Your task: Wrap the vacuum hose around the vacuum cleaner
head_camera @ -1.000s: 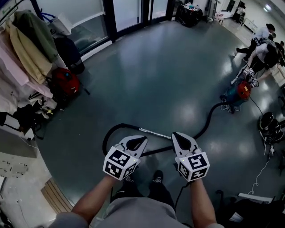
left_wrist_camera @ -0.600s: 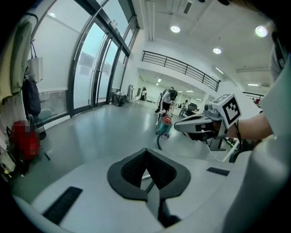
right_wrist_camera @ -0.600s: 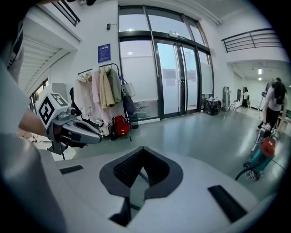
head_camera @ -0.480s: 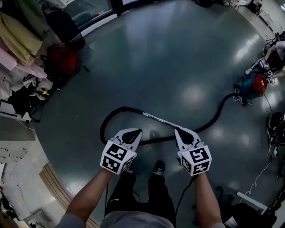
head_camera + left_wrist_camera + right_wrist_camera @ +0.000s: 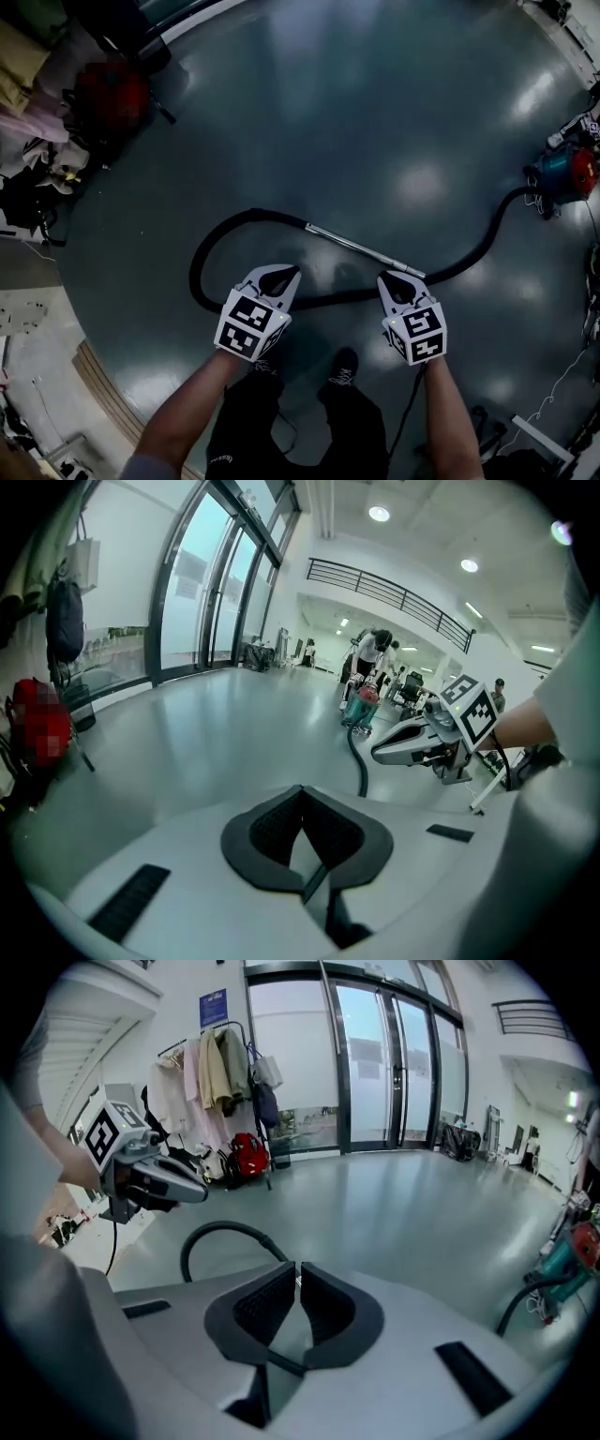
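Black ribbed rubber lines the jaws of our left gripper [image 5: 302, 791], and its own view shows them pressed together at the tips with nothing between. The right gripper [image 5: 297, 1269] reads the same: pads meeting, empty. From the head view we see only the white shells and their marker cubes [image 5: 251, 327], held side by side above our dark shoes [image 5: 342, 366].

Just past both tips in the head view lies the vacuum hose [image 5: 328, 299], a matt black tube on the glossy grey-green floor [image 5: 309, 122]. How far above it the tips are that view does not say; the gripper views show no hose at the jaws. To the left the hose curls into a wide loop, which the right gripper view catches just beyond its jaws, under the left gripper. The loop joins a straight shiny metal wand [image 5: 364, 250] lying at a slant. From the wand's other end the hose sweeps in a curve towards the right to the vacuum cleaner [image 5: 565, 173], a teal and red body well apart from us, near the floor's right edge.

Open floor spreads ahead of the loop. Only the gripper views give the room's limits: a coat rack [image 5: 211, 1063] and tall glass doors [image 5: 375, 1063] on one side, people [image 5: 375, 651] beyond the cleaner and a railed balcony [image 5: 398, 590] on the other.
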Available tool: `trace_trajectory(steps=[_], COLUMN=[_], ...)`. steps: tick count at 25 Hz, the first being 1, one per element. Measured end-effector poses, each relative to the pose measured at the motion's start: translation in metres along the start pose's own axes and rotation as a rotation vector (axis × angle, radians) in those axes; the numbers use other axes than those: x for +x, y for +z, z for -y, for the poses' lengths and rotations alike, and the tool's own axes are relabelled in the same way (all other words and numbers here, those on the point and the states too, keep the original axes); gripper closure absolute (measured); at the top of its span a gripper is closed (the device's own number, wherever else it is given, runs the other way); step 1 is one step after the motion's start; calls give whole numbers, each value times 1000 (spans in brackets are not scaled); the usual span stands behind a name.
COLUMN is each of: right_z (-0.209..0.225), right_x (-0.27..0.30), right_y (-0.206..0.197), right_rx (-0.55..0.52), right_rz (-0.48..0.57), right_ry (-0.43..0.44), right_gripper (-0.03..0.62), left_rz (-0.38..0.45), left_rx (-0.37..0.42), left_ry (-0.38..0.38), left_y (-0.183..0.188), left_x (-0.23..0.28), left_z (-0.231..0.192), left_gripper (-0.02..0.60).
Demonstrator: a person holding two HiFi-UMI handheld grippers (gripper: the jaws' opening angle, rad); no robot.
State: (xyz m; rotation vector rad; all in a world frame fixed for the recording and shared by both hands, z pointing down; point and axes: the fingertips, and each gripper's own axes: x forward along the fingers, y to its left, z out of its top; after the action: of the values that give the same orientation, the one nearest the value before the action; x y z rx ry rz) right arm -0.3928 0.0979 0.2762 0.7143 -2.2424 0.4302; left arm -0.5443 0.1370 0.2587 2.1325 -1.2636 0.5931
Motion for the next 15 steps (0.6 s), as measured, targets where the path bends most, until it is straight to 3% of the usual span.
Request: trace_trajectory(steps=[7, 8, 12, 15], right_z=[43, 46, 54, 69], right_x=[127, 148, 223, 267], right_y=[-106, -120, -168, -194], right_rx=[-65, -78, -139, -207], right_rz=[-74, -85, -145, -191], right_ry=[19, 27, 69, 79], right_gripper=[506, 470, 467, 434], left_rz=[-25, -30, -41, -59], left_rx=[42, 47, 52, 121], left_ry=[12, 18, 21, 9], left_y=[-88, -100, -143, -164], left_x=[103, 116, 167, 199], left_z=[-52, -60, -86, -95], left_gripper=[575, 575, 575, 575])
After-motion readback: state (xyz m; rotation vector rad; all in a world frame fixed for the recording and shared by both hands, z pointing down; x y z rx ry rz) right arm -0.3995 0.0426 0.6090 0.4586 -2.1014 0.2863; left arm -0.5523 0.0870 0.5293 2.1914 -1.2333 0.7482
